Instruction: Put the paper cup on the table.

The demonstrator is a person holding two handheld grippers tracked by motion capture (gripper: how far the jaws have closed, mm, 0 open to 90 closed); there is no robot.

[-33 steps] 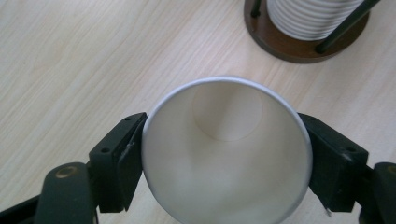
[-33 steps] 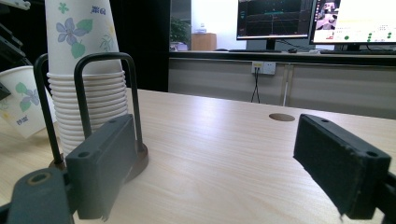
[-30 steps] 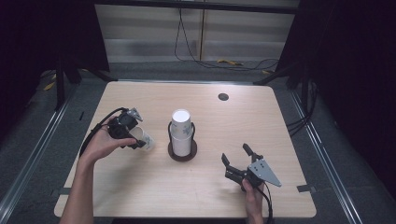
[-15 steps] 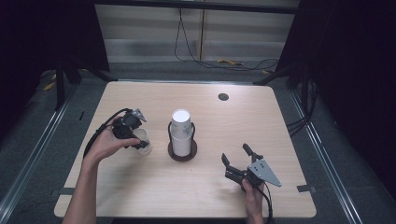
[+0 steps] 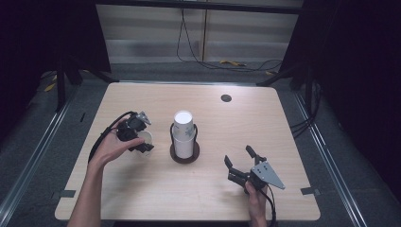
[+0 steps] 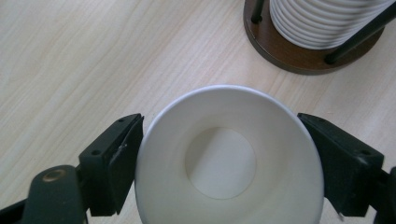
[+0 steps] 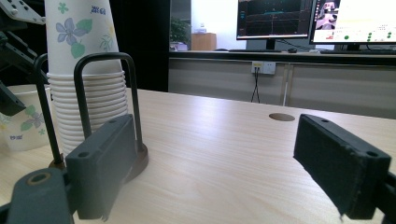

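While the left gripper (image 5: 137,137) holds a single paper cup (image 6: 229,168) upright just left of the cup stack (image 5: 184,135), the work looks to be at the placing step: one cup taken apart from the rest and being set on the table (image 5: 265,127). In the left gripper view the two black jaws stand on either side of the cup's rim, touching or nearly touching it, so I judge them to be grasping the cup, though how firmly cannot be told. Whether the cup's base already rests on the wood is also unclear from above. The stack sits in its wire holder (image 7: 105,98) on a round dark base (image 5: 185,154) near the middle of the table. The right gripper (image 5: 243,165) lies low on the table at the near right, jaws spread wide and holding nothing, well apart from the stack. Next, the cup probably needs to be settled flat on the table and the jaws eased apart without tipping the light cup or nudging the holder beside it.
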